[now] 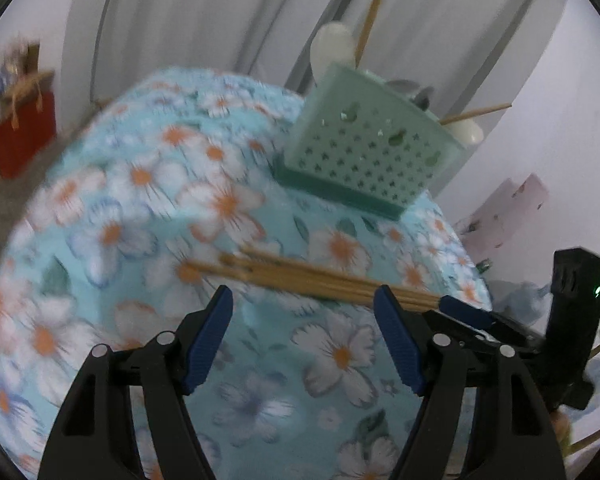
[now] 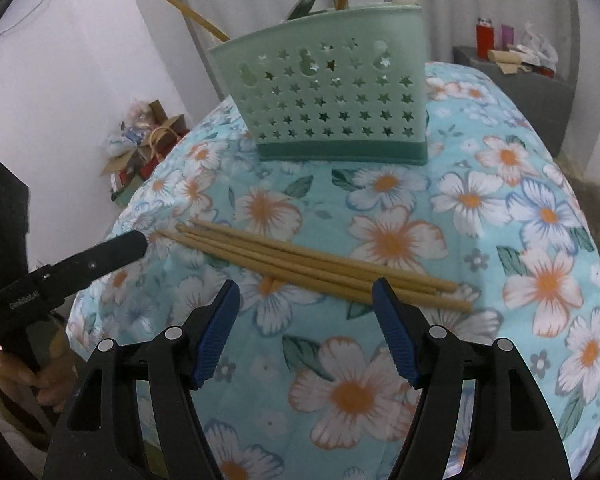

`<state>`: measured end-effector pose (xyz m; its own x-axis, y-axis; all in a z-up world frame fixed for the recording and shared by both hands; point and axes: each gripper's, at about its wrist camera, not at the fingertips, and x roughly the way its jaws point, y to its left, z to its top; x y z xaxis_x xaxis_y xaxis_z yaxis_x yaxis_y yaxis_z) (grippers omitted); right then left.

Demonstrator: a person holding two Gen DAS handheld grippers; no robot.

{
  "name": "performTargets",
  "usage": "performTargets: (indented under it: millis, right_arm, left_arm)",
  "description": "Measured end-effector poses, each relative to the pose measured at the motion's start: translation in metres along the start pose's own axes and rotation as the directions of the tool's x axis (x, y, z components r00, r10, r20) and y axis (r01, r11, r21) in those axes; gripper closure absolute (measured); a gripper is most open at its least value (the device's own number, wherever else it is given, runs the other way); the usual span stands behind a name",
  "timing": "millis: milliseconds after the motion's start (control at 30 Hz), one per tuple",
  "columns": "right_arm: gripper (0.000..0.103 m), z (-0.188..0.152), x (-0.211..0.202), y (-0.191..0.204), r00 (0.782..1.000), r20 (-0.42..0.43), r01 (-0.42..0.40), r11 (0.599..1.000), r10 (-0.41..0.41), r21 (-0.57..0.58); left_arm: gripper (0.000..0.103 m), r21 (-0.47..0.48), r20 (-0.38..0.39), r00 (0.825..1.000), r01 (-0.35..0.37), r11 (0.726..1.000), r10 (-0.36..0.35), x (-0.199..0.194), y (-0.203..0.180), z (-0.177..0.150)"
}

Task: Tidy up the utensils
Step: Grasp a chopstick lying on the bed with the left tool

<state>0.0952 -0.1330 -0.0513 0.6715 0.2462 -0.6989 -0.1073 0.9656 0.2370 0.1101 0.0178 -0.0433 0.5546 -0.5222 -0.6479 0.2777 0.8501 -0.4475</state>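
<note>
The tabletop wears a light blue cloth printed with white flowers that have orange centres, with a few dark green leaves between them. The utensil holder is pale mint green, pierced with rows of small star-shaped holes (its base band is a darker teal). The chopsticks are tan, bamboo-coloured. Each tool is black with ribbed blue pads. A white spoon stands in the holder.
</note>
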Motion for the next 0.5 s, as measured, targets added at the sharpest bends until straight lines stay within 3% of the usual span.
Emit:
performTargets:
  millis: [133, 233, 367, 400, 500]
  right_arm:
    - [0.037, 0.0, 0.001, -0.009, 1.0, 0.004, -0.01, 1.0, 0.01, 0.029]
    - [0.037, -0.002, -0.001, -0.014, 1.0, 0.011, -0.02, 0.999, 0.02, 0.045]
    - [0.037, -0.004, -0.001, -0.018, 1.0, 0.015, -0.026, 0.998, 0.026, 0.062]
    - [0.037, -0.004, -0.001, -0.019, 1.0, 0.015, -0.029, 0.997, 0.028, 0.066]
    - [0.037, -0.006, 0.0, -0.022, 0.999, 0.014, -0.034, 0.997, 0.033, 0.073]
  left_arm:
    - [0.05, -0.136, -0.04, 0.994, 0.094, 0.986, -0.1, 0.013, 0.014, -0.001]
    - [0.057, -0.307, -0.068, 0.982, 0.146, 0.94, -0.175, 0.026, 0.036, -0.003]
    - [0.066, -0.506, -0.034, 0.969, 0.196, 0.84, -0.246, 0.035, 0.065, -0.009]
    - [0.069, -0.561, -0.01, 0.964, 0.215, 0.799, -0.266, 0.036, 0.073, -0.01]
    - [0.072, -0.656, 0.03, 0.956, 0.239, 0.716, -0.292, 0.038, 0.087, -0.012]
